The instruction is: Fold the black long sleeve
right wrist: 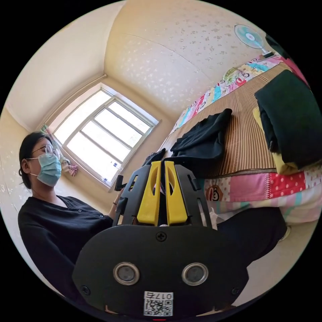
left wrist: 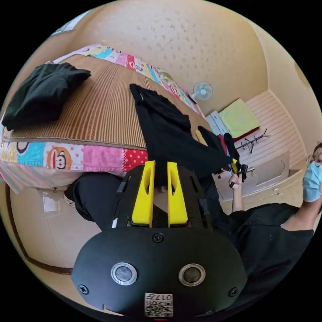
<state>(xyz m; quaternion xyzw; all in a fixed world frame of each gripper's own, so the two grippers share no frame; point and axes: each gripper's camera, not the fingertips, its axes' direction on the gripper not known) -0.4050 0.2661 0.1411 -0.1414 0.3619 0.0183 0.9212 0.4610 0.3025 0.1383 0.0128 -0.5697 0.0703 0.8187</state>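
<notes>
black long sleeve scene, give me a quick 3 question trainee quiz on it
1. True or false: the black long sleeve lies fully flat on the woven mat.
2. Multiple choice: what is the left gripper shut on? A) the patchwork quilt B) black cloth of the long sleeve C) nothing
3. Fill in: in the left gripper view, a separate folded dark garment rests on the ____.

Key
1. False; it trails over the bed edge, lifted toward the grippers.
2. B
3. woven mat
</notes>
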